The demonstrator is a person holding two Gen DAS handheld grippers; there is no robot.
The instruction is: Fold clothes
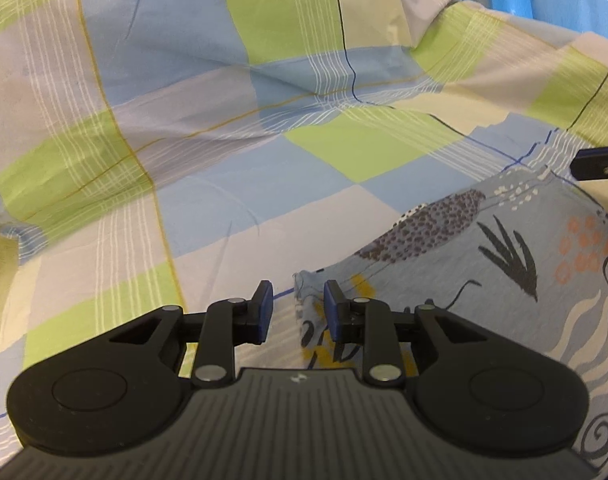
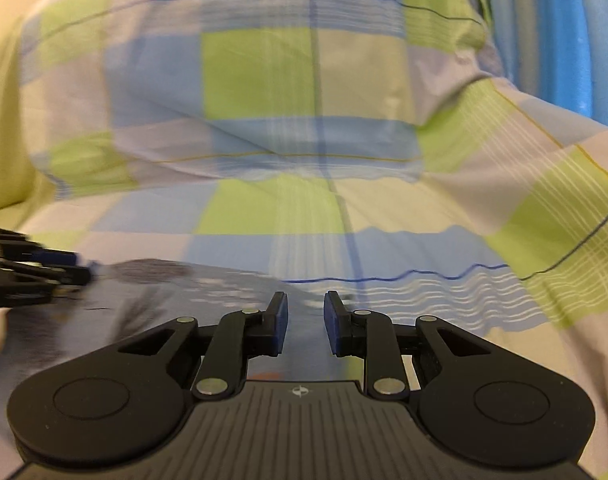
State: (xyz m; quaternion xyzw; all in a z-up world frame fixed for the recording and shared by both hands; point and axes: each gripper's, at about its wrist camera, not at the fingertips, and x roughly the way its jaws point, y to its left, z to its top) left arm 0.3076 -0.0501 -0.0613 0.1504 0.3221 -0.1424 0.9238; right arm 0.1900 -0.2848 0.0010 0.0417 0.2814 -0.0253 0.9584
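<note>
Black left tongs (image 1: 297, 310) and right tongs (image 2: 305, 323), blue pads, silver rivets, ribbed grey bodies, perhaps rubber.

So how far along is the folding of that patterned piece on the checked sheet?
Early. Done: the patterned garment is laid on the checked sheet. In hand: the left tool is open with the garment's corner between its fingers; the right tool is open over the blurred far edge. Left: gripping and every fold; none is visible.

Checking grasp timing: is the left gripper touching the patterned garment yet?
Cannot tell. In the left wrist view the open left gripper frames the garment corner between its fingers, but that view cannot separate hovering from contact; the right wrist view is blurred.
</note>
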